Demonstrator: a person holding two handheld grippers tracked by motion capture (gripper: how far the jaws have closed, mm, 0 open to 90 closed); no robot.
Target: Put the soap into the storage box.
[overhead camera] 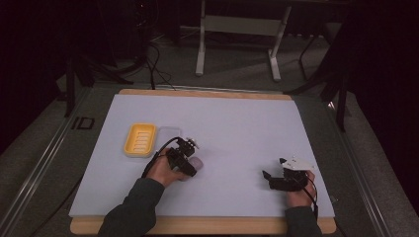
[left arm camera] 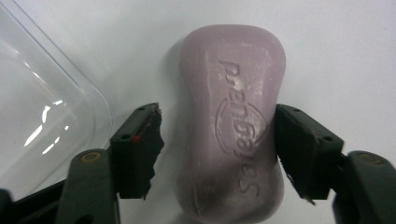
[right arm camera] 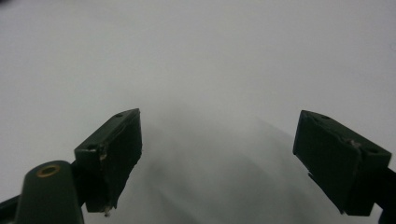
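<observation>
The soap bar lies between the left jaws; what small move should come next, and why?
Probably close the left gripper a little more. In the left gripper view the right jaw meets the soap bar, but a gap shows beside the left jaw, so the grip looks incomplete. A firm hold seems needed before carrying it toward the yellow soap dish.

- A brand word, seemingly "pangajes", is pressed into the top face of the lilac soap bar point(left arm camera: 232, 126); it is seen upside down and partly circled by an embossed oval.
- The letters "ID" are marked on the dark floor point(overhead camera: 82, 123) left of the table.
</observation>
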